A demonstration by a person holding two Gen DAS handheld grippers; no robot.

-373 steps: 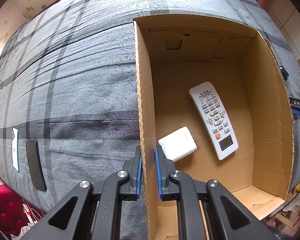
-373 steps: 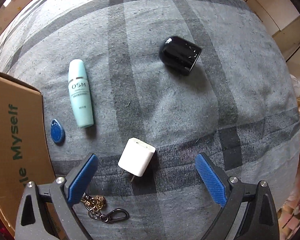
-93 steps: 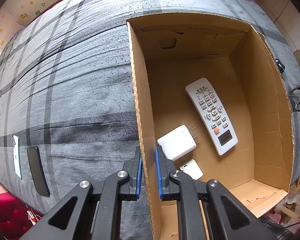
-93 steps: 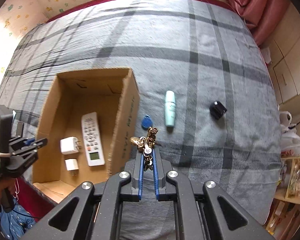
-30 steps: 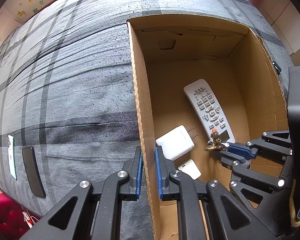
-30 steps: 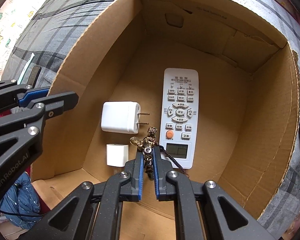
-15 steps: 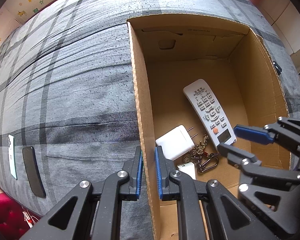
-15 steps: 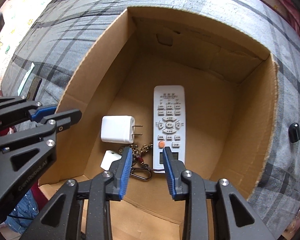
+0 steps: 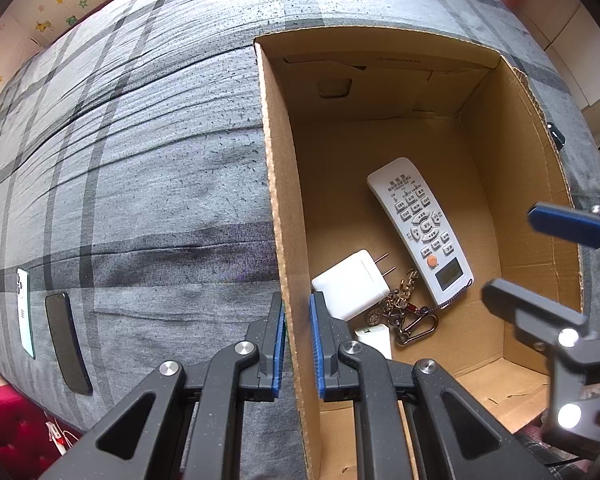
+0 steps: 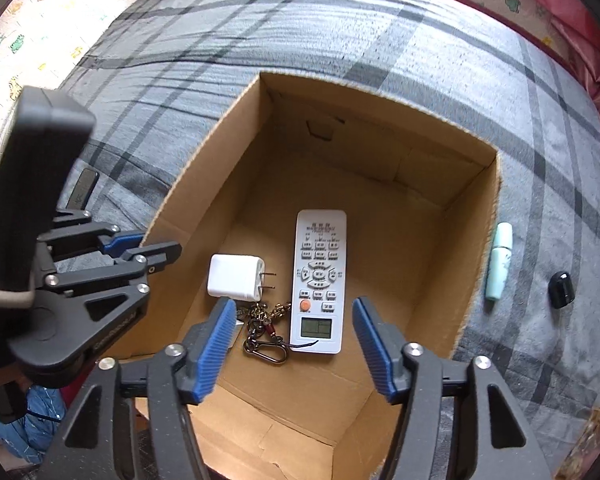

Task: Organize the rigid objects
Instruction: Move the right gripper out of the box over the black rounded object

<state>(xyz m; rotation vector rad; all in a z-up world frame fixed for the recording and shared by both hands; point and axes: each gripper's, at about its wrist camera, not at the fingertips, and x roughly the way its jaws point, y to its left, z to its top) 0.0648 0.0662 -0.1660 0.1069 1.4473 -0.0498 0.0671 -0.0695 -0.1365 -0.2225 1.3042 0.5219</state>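
Note:
A cardboard box [image 9: 380,92] [image 10: 380,152] stands open on the grey plaid bed. On its floor lie a white remote [image 9: 420,228] [image 10: 320,276], a white charger [image 9: 350,286] [image 10: 234,276], a smaller white plug [image 9: 374,338] and a brass keychain [image 9: 404,312] [image 10: 266,332] with a carabiner. My left gripper [image 9: 296,312] [image 10: 144,248] is shut on the box's left wall. Above the box hovers my right gripper [image 10: 294,312] [image 9: 540,264]. Its jaws are opening and hold nothing, with the keychain lying free below them.
Outside the box's right wall, a teal bottle [image 10: 500,264] and a small black object [image 10: 561,289] rest on the bedspread. A dark phone [image 9: 66,344] and a white one [image 9: 24,316] lie near the bed's left edge. Pink curtains hang at the far right.
The right gripper let go of the keychain, which dropped to the box floor beside the remote. Its jaws spread wide and it rose out of the box. The left gripper kept still.

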